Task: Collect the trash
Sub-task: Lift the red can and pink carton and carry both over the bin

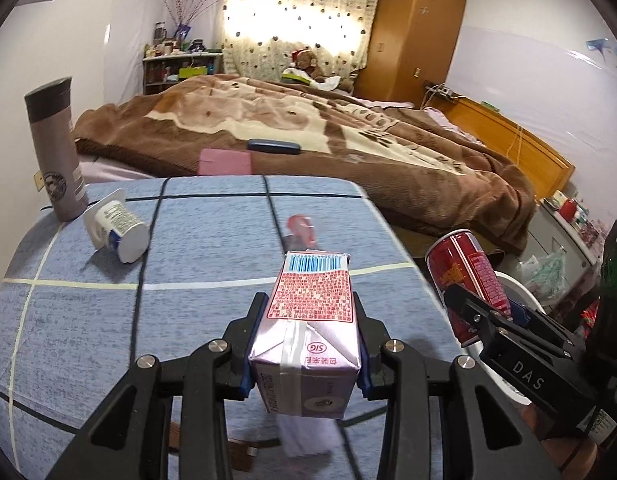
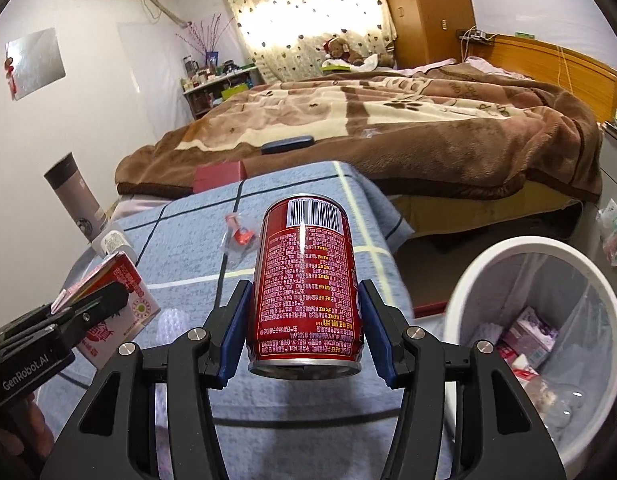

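While both loads are hanging above the tabletop (image 2: 180, 240), the left hand-held gripper (image 1: 306, 344) is clamping a carton (image 1: 308, 344) at lower centre. Further right, the right hand-held gripper (image 2: 304, 320) is pinching a red can (image 2: 304, 284), long axis pointing away; the bin (image 2: 504, 256) is sitting lower right, nearer this hand.

On the pale purple carton (image 1: 308, 344) in my left claw (image 1: 306, 344) I read "SIG" printed upside down in a red oval, with a blue barcode at its far end; the rest of its print is too small for me. My right claw (image 1: 504, 320) carries "DAS" in white on its black body in the left view. In the right view the left claw's (image 2: 88, 308) body reads "GenRobot.AI", and the red can (image 2: 306, 288) shows a barcode above dense small print I cannot make out.
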Demonstrator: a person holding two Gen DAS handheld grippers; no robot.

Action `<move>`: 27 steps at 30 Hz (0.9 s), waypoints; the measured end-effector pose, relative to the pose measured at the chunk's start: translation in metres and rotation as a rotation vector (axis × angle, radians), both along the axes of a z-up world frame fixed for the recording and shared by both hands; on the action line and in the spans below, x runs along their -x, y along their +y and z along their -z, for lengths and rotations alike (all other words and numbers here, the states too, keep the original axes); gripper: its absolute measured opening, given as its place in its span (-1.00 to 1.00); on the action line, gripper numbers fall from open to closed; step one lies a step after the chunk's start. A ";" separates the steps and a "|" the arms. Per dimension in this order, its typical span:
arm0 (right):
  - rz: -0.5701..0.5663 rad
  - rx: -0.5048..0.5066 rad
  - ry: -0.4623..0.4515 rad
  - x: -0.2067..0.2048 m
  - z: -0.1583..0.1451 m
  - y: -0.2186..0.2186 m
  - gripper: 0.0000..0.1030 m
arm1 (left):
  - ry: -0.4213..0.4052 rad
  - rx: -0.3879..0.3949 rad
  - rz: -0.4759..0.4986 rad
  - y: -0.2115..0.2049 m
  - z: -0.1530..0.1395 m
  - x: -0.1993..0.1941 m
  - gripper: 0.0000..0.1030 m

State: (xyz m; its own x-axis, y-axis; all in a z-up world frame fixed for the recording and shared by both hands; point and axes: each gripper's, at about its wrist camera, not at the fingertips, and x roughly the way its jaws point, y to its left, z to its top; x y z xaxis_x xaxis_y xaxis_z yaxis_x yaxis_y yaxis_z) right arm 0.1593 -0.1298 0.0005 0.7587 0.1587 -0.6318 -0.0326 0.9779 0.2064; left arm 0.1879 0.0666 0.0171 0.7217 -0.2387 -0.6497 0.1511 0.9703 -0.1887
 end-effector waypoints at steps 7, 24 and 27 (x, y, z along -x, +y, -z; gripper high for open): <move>0.029 -0.002 -0.031 0.017 -0.009 -0.019 0.05 | -0.029 0.000 0.051 -0.030 -0.011 0.013 -0.24; 0.175 0.027 -0.032 0.049 -0.009 -0.096 0.05 | -0.003 0.010 0.189 -0.109 -0.004 0.019 -0.24; 0.179 0.022 -0.035 0.050 -0.008 -0.099 0.05 | -0.005 -0.031 0.134 -0.099 0.002 0.027 -0.22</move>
